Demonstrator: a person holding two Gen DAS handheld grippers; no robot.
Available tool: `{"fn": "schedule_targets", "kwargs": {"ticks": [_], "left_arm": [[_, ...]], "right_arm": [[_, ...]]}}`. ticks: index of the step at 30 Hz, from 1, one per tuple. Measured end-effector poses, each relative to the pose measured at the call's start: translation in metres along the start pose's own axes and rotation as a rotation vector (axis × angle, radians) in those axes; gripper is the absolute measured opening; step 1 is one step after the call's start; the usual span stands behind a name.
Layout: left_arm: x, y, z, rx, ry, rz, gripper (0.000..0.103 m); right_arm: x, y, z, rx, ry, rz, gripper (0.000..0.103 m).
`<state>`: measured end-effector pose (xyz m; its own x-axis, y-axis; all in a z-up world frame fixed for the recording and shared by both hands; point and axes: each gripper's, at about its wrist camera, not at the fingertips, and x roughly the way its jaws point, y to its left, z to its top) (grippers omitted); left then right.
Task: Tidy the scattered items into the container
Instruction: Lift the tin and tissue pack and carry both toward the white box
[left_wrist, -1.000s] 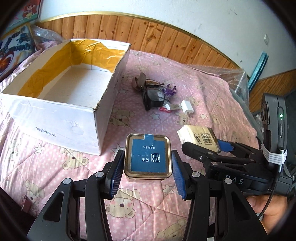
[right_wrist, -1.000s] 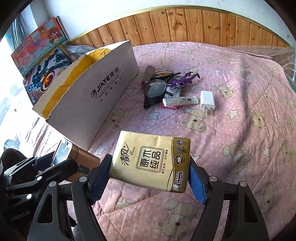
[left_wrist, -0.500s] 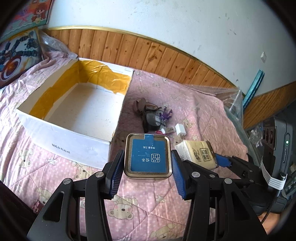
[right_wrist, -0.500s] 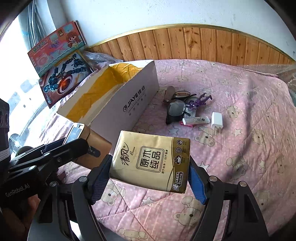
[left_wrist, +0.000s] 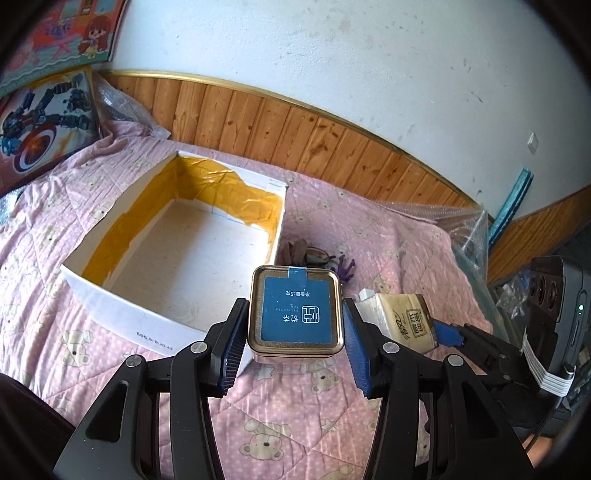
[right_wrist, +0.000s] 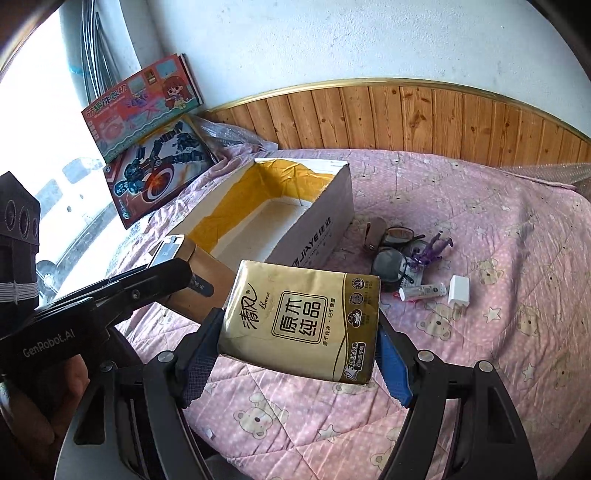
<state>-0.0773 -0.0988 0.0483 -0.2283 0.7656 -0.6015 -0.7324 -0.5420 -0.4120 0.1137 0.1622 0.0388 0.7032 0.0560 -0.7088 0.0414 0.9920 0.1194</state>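
left gripper (left_wrist: 293, 341) clamped on tin (left_wrist: 294, 311), right gripper (right_wrist: 295, 354) on tissue pack (right_wrist: 299, 319), open box (left_wrist: 110, 295) just beside

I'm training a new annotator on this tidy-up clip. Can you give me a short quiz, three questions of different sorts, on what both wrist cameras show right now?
1. True or false: the white cardboard box with yellow tape inside already holds an item.
2. What does the left gripper hold? A) square metal tin with a blue label B) white charger C) purple toy
3. Fill in: the right gripper is clamped on a gold ______ pack.

Key
1. False: its floor is bare.
2. A.
3. Tissue; the small white charger plug lies on the pink bear-print quilt.
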Motion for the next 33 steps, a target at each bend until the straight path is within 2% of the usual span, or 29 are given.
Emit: {"fn": "schedule_targets", "kwargs": {"ticks": [19, 22, 33], "left_arm": [[0.015, 0.032, 0.067, -0.007, -0.020, 0.011, 0.051], [0.019, 0.039, 0.078, -0.017, -0.018, 0.013, 0.051], [0.048, 0.057, 0.108, -0.018, 0.041, 0.049, 0.051]], "right_arm": [[0.032, 0.027, 0.068, -0.108, -0.032, 0.025, 0.077], [0.039, 0.029, 0.078, -0.098, -0.051, 0.000, 0.077], [0.073, 0.031, 0.113, -0.188, -0.026, -0.015, 0.077]]}}
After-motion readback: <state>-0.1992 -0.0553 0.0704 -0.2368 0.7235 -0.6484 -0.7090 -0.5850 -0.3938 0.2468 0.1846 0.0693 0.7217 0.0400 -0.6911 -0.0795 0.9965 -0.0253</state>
